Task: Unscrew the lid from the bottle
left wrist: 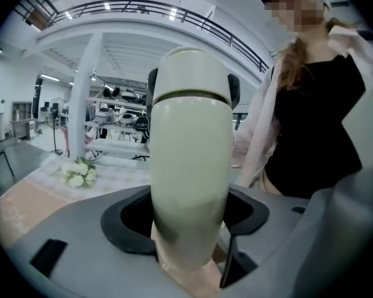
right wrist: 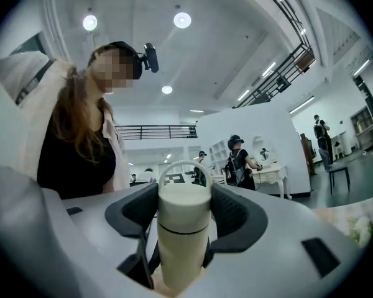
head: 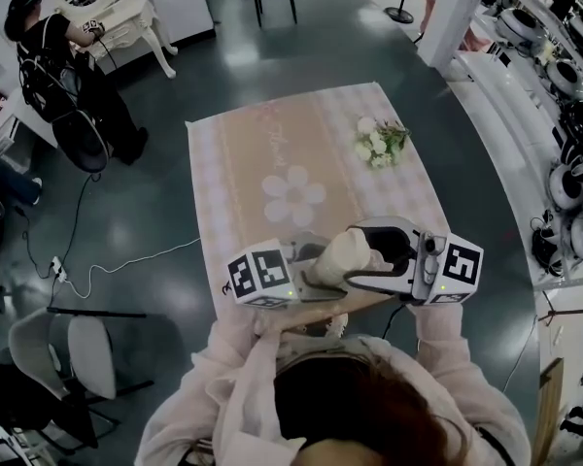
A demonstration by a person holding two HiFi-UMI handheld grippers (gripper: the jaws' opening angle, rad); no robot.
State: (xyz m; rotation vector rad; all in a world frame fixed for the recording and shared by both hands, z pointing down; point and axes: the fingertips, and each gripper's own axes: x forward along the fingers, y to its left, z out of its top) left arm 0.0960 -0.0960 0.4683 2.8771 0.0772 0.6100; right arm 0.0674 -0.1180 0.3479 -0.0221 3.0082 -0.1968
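Observation:
A cream bottle point(head: 338, 258) is held above the near edge of the table, roughly upright and tilted. My left gripper point(head: 321, 278) is shut on its body point(left wrist: 189, 166), which fills the gap between the dark pads point(left wrist: 127, 219). My right gripper point(head: 374, 250) comes from the opposite side, and its jaws are closed on the lid point(right wrist: 184, 207), just above the dark seam. A thin loop handle point(right wrist: 184, 164) arches over the lid. In the left gripper view the lid point(left wrist: 193, 73) shows at the top, with the right gripper's dark jaws behind it. The bottle's base is hidden.
A table point(head: 272, 153) with a pink and beige cloth carries a small white flower bouquet point(head: 381, 142) at its far right. A person point(head: 68, 76) stands at the back left by a white dresser. Chairs point(head: 78, 352) stand left, shelves point(head: 573, 115) right, and a cable point(head: 126, 265) lies on the floor.

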